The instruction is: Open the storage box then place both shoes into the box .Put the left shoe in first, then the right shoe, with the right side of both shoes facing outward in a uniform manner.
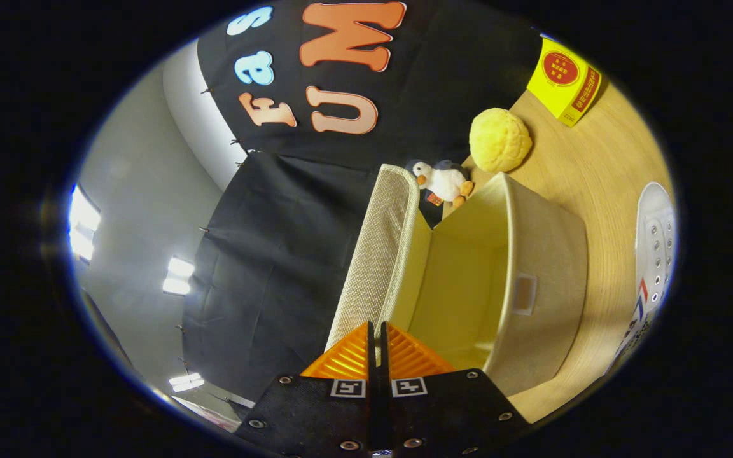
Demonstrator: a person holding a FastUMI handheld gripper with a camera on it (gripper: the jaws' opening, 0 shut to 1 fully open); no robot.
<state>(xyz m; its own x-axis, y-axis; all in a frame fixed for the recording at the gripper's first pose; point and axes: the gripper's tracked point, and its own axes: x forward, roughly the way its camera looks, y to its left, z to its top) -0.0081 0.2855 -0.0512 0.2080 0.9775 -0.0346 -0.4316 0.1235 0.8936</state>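
Wooden tabletop [595, 191] in black-draped booth | storage box [532, 267] open, lid [376, 248] swung up, just ahead of gripper [377, 356] | fingers pressed together, apparently pinching lid edge | advice: lift lid fully clear before release | white shoe [656, 248] beside box | beyond: toy penguin [444, 180], yellow ball [500, 140], yellow carton [564, 79]

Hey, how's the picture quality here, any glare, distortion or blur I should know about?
Gripper view: strong fisheye bending, the table edge curves and the whole scene is rolled sideways; ceiling lights blow out to white glare; the box interior is evenly lit; the shoe is stretched out of shape; the tongs, shut on the lid, look sharp.
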